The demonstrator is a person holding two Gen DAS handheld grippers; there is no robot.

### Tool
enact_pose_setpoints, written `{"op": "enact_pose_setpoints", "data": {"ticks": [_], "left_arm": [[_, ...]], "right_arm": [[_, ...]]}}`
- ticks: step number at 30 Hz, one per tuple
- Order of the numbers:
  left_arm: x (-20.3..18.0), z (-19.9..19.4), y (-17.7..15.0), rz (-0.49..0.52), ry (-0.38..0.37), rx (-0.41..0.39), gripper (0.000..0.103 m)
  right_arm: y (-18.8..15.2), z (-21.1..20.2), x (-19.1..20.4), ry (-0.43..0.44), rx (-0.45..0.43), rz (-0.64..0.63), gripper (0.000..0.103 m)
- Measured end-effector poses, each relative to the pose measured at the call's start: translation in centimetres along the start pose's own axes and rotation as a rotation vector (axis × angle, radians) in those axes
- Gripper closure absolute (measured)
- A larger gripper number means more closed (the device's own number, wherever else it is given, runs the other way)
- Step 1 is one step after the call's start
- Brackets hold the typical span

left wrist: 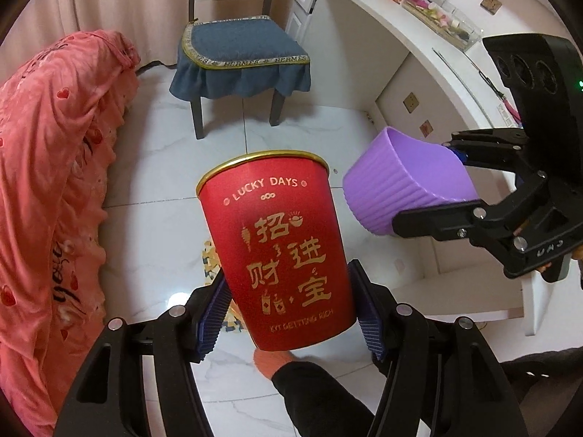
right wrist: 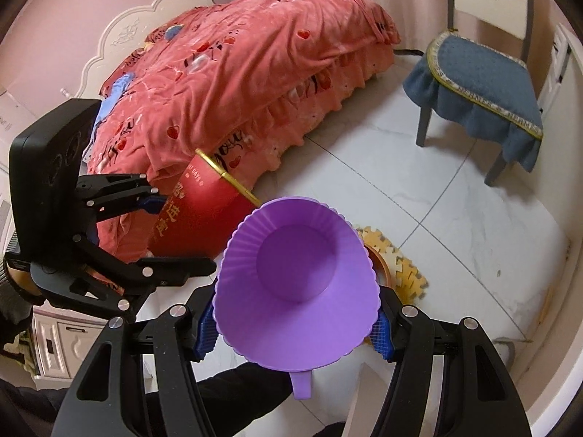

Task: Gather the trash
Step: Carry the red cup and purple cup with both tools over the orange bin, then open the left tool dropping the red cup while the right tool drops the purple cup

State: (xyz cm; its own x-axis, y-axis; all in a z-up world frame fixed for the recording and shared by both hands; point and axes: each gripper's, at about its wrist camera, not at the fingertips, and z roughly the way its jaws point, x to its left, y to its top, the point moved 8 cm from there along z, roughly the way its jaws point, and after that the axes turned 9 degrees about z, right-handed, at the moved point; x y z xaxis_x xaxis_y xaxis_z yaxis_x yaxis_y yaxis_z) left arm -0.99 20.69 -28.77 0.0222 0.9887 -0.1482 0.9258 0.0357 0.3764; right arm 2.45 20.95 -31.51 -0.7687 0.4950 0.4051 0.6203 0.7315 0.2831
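Bright, even indoor light, a glare spot on the glossy floor (left wrist: 180, 296), sharp centre, fisheye-bent dark corners.

Probably bedroom: bed (right wrist: 247, 73), chair (left wrist: 233, 43).

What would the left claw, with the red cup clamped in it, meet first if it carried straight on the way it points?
Probably the yellow foam mat on the floor tiles, just beyond the red cup in the left claw; depth is unclear.

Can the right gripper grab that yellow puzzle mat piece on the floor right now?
Probably not yet. The right gripper is already full: its pads squeeze the purple cup. The yellow puzzle mat piece lies on the floor beyond the cup with nothing on the floor blocking the way, but the cup must go first.
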Motion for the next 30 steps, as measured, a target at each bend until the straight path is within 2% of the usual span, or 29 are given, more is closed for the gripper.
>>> {"op": "enact_pose_setpoints", "data": {"ticks": [3, 15, 17, 19, 30], "left_arm": [[0.4, 0.5, 0.2, 0.008, 0.022, 0.011, 0.029], [1.2, 0.3, -0.7, -0.015, 0.027, 0.029, 0.029], [1.4, 0.4, -0.7, -0.021, 0.027, 0.032, 0.029], [1.4, 0.5, -0.8, -0.027, 0.023, 0.036, 0.029], [1.3, -0.1, -0.4, -0.013, 0.029, 0.026, 0.029]], "right_arm": [[-0.4, 0.4, -0.4, -0.008, 0.006, 0.015, 0.038], [0.0, 1.8, -0.2, -0.005, 0.018, 0.024, 0.036], [0.1, 2.1, -0.3, -0.010, 0.021, 0.036, 0.028], [0.2, 2.4, -0.5, -0.019, 0.020, 0.046, 0.024], [-0.2, 0.9, -0.4, -0.010, 0.017, 0.028, 0.024]]}}
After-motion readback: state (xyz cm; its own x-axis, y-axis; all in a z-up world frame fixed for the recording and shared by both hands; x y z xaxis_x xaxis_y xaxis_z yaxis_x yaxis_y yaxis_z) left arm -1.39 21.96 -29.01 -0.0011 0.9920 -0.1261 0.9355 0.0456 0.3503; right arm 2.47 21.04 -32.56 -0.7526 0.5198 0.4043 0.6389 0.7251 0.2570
